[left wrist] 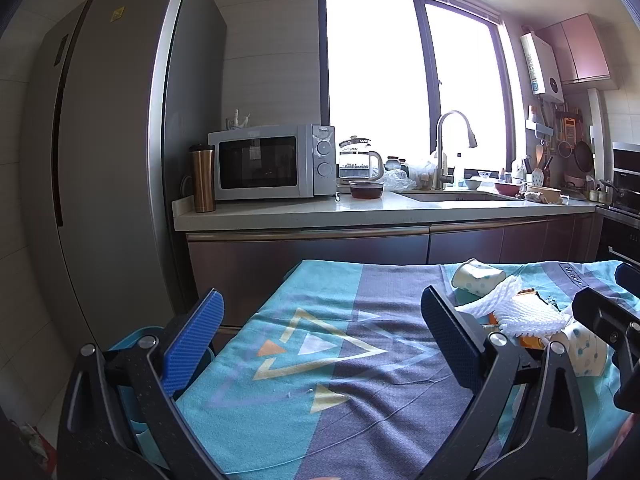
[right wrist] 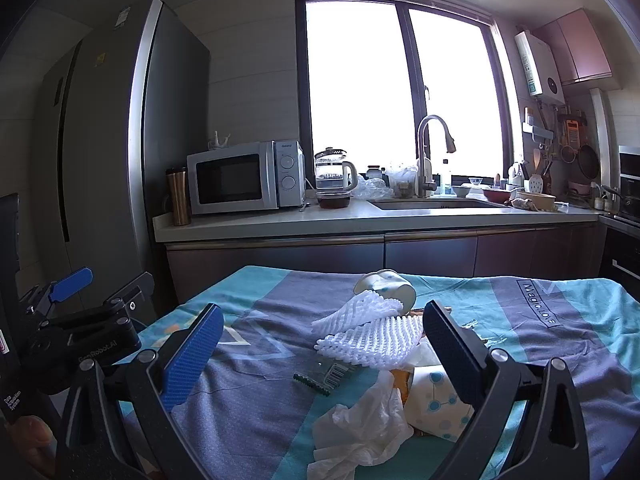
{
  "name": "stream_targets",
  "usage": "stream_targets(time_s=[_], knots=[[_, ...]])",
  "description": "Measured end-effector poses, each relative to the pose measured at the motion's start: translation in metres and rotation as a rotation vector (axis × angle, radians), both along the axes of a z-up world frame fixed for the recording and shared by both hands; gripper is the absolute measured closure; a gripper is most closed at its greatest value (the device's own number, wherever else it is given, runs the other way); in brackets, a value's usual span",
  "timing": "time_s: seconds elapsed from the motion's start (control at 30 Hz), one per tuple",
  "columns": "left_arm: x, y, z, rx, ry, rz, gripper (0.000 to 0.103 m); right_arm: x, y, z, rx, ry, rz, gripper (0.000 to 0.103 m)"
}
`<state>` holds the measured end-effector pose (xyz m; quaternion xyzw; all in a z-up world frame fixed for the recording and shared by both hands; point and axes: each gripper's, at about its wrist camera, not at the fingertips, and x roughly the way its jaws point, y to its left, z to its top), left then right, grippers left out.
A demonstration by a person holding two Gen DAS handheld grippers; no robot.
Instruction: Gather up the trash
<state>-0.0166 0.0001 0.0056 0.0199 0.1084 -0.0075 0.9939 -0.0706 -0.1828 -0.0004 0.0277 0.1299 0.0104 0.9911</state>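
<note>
Our left gripper [left wrist: 322,336] hangs with its blue-padded fingers [left wrist: 192,344] spread wide and nothing between them, over the left half of the surface [left wrist: 304,408], which is covered in a teal and grey patterned cloth. Our right gripper [right wrist: 324,354] is likewise spread apart and grips nothing, poised above the trash heap toward the right side of the surface. Between and just past its fingers we note white foam netting [right wrist: 368,340] in two pieces, overlapping, the farther piece touching a dotted paper cup [right wrist: 394,286] that lies on its side toward the far edge. Nearer, a second dotted paper cup [right wrist: 436,404] lies tipped over, partly behind the right finger, with crumpled white plastic film [right wrist: 360,428] touching it on the near side. A small clear wrapper with a barcode [right wrist: 330,376] lies flat just left of the netting. Something orange [right wrist: 400,380] shows under the netting; we cannot tell what. From the left wrist view the same heap sits by the right edge. Beyond the surface, a counter [left wrist: 360,212] carries a microwave [left wrist: 272,162], a glass kettle [left wrist: 358,160], a metal tumbler [left wrist: 203,178] and a sink faucet [left wrist: 450,144].
</note>
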Motion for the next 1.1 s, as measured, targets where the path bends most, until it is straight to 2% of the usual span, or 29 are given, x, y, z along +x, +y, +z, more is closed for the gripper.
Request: stream_targets(time_s=[1.1], knots=[[0.003,-0.010,-0.008,0.001,0.019,-0.024,0.006,0.001,-0.004,-0.004,0.017,0.010,0.008,0.007]])
